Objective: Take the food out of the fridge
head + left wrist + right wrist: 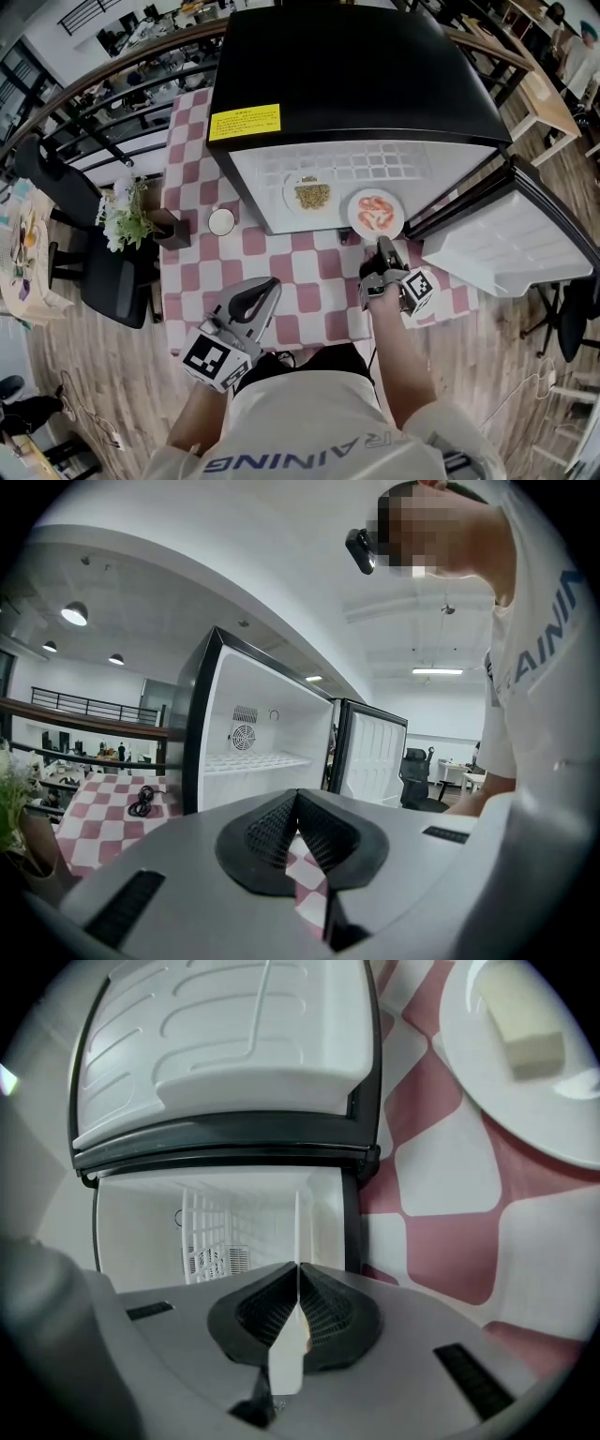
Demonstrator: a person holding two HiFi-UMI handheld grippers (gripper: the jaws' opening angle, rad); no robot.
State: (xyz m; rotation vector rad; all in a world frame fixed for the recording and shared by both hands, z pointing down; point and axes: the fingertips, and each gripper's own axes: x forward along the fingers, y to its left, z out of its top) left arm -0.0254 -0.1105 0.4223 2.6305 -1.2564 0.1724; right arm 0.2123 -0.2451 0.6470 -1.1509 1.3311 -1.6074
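We've right gripper [382, 247] clamped at 6 o'clock on round white shrimp plate [354, 208], left gripper [265, 287] closed empty; nxt pull level from black fridge [356, 75].

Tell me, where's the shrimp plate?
In the head view, the shrimp plate sits at the fridge mouth, right of the grain plate, pinched by the right gripper.

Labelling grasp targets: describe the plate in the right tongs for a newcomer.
Black fridge, door open, on the checked table. Of two white plates at its opening, it is the right plate, rim pinched by the right tongs. It carries pink shrimp; the left plate holds yellowish grains.
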